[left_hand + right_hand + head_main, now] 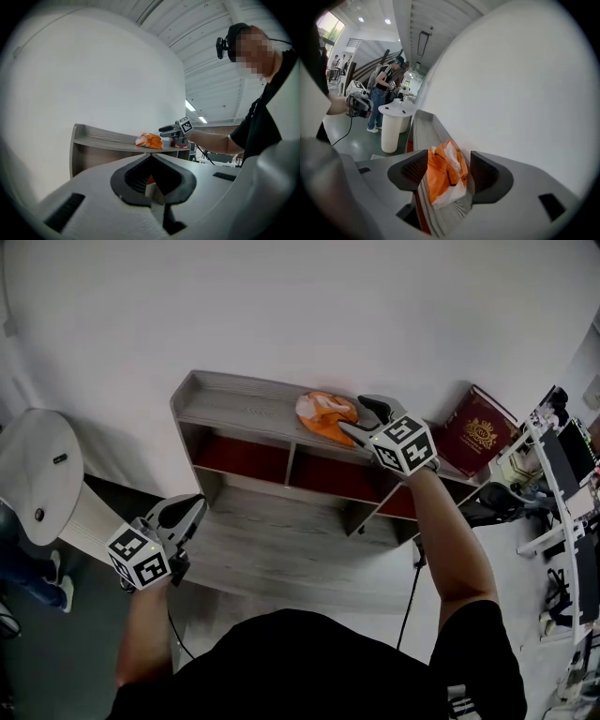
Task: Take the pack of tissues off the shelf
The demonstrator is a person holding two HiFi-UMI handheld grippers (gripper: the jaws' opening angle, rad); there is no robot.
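While the left tongs (180,514) hang low and out of the action, clenched tip to tip on nothing as best their own view lets me judge, everything that matters sits over to their right. They point level at the front of the shelf (244,395), well apart from the goods. That's a spare hand parked where it can't get in the way, I'd say.

Moving across: the pack of tissues (325,415) lies on the shelf's top board, near the back rim. It is just ahead of the right tongs (364,420), and well above and beyond the left ones. Look at it: a bright orange wrapper with a white patch, soft, crumpled, lying a bit skewed, no firm edge anywhere. It should squash under a pinch, so I'd expect it to want a grip across the middle.

And that's surely why the right tongs are held released, both pads spread wide, tilted slightly down along the board. In their own view the orange pack sits squarely in the gap between the pads, and neither pad looks to be pressing on it. Lined up, not yet gripped.

On the right tongs' far side from the pack, a dark red box (478,432) with a gold crest leans at the end of the shelf, near but clear of the approach.
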